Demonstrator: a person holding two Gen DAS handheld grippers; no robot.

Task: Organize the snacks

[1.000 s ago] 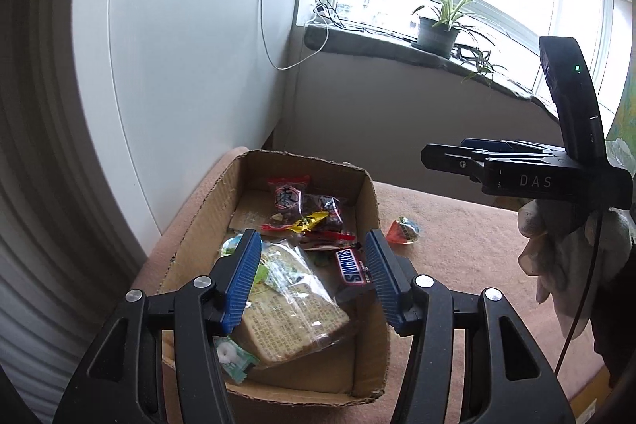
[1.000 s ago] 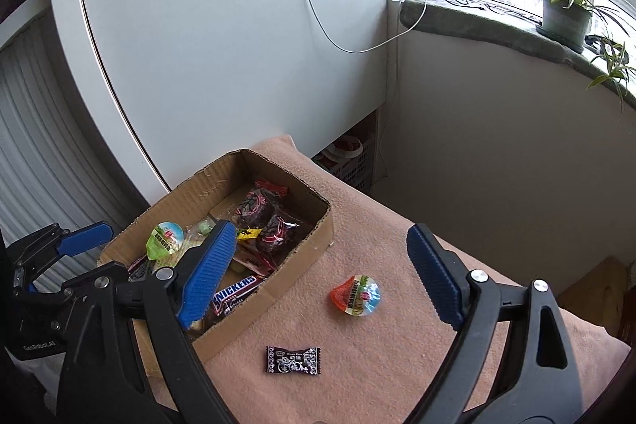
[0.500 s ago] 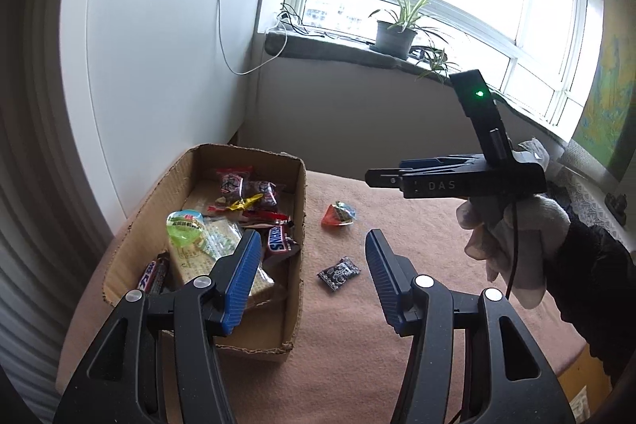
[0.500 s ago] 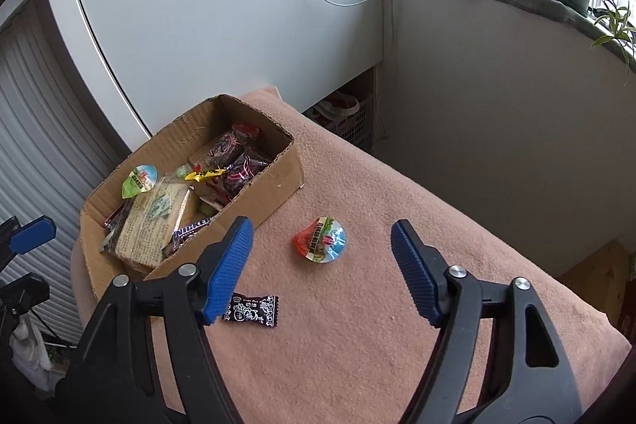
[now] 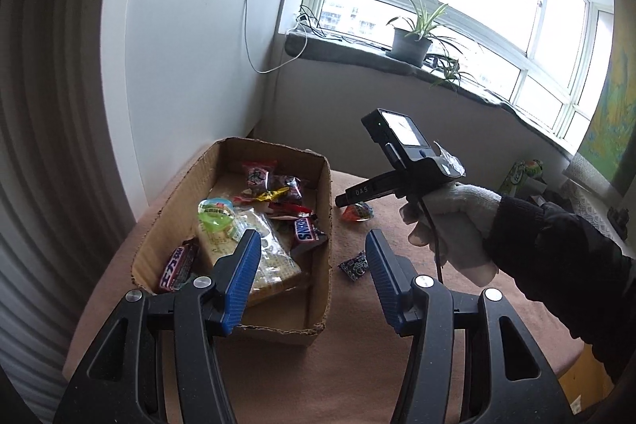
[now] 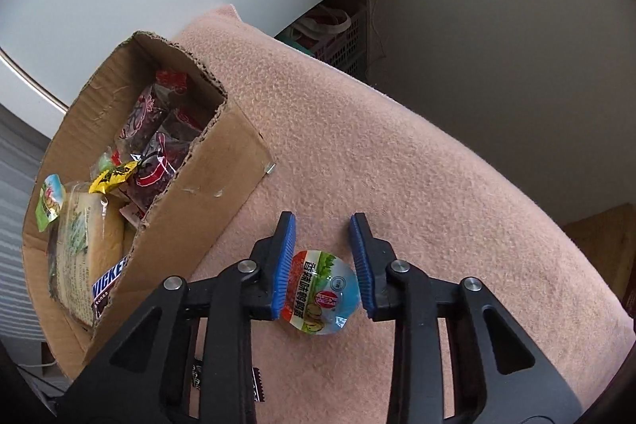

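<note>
A cardboard box on the pink cloth holds several snacks, among them a Snickers bar, a cracker pack and a green jelly cup. To the right of the box a red jelly cup lies on the cloth. My right gripper points steeply down over it. Its jaws are closing, and both blue pads touch the cup's sides. My left gripper hangs open above the box's near right corner with nothing between its fingers. A small black candy lies near it.
The cloth falls away at the far and right edges. A pink basket stands on the floor beyond it. A potted plant sits on the window sill, and a green packet lies at the far right.
My right gripper has dropped down over the red jelly cup and its jaws have narrowed from wide open to the cup's sides. My left gripper has drawn back from over the box.
</note>
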